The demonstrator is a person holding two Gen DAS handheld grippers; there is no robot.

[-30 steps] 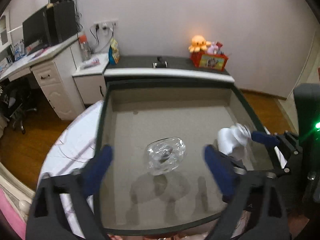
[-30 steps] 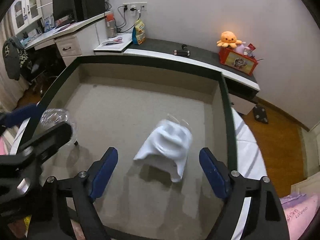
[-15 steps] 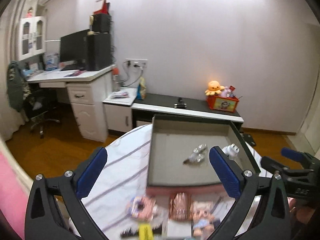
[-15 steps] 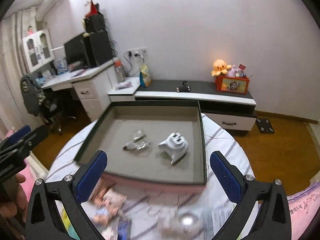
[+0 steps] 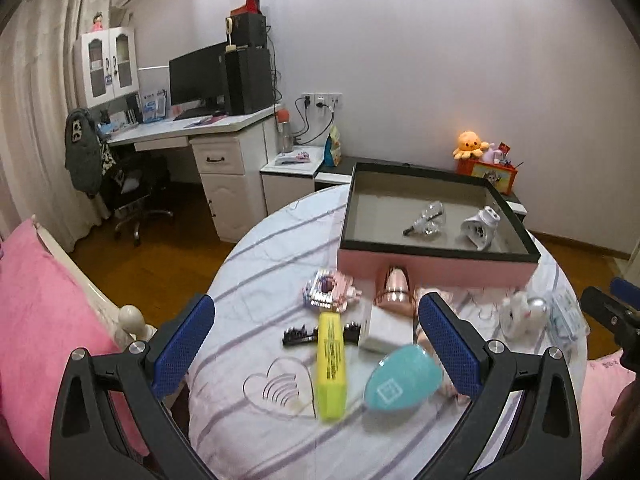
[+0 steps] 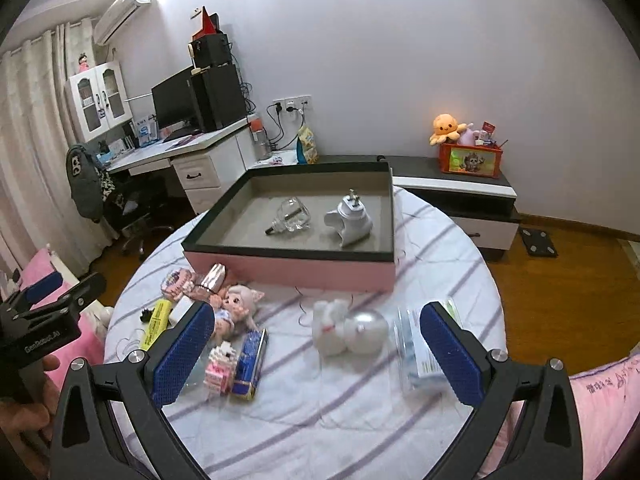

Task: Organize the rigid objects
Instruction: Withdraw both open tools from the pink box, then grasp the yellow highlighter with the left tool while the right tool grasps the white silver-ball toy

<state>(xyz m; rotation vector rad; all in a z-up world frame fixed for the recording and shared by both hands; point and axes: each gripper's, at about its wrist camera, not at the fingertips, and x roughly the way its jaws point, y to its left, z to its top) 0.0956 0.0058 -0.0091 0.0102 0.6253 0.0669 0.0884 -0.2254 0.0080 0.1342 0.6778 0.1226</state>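
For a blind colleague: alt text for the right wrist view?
The open right gripper hovers empty over a round striped table scattered with toys. Behind them, a pink-sided tray holds a clear glass bottle and a white plug-in device.

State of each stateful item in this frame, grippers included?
Pink shallow box with black rim: open, no lid.
Clear glass bottle: in box, lying on its side.
White plastic plug-in device: in box, tipped over.
Left gripper: open, empty.
Right gripper: open, empty.
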